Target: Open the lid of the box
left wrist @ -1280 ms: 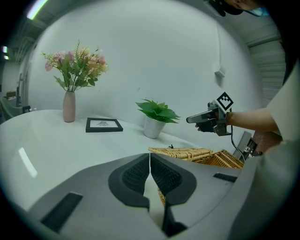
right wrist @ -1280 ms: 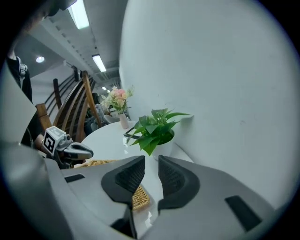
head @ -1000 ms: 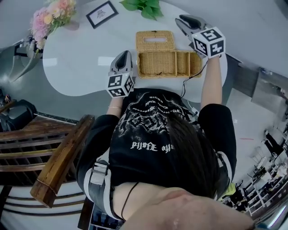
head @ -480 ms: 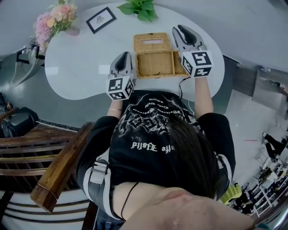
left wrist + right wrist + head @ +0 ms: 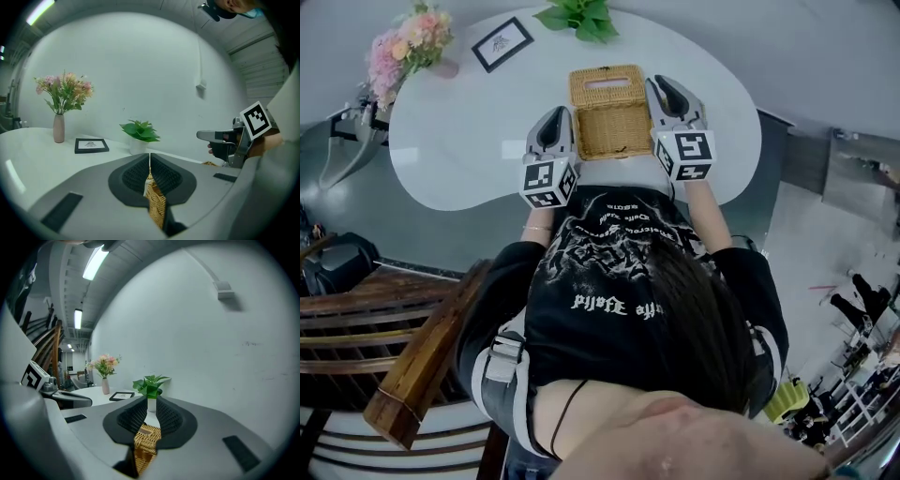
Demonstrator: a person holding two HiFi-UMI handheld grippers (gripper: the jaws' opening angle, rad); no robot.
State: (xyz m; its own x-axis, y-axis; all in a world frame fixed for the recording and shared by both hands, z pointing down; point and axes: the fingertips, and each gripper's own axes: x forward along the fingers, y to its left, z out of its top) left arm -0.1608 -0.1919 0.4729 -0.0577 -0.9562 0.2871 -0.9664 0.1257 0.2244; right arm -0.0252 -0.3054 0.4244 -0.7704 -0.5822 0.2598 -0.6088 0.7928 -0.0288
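Note:
A wicker box stands on the white table, its slotted lid lying back behind it. My left gripper is at the box's left side. In the left gripper view it is shut on a thin strip of the wicker box. My right gripper lies over the box's right end. Its jaws have just been closing and still show a gap, with the wicker box low between them. Whether its pads touch the weave is unclear.
At the back of the table stand a vase of flowers, a framed card and a potted green plant. A wooden chair is at the person's left. The table's front edge runs just below both grippers.
My right gripper has swung left from the table's right side onto the box's right end. The left gripper has stayed at the box's left side.

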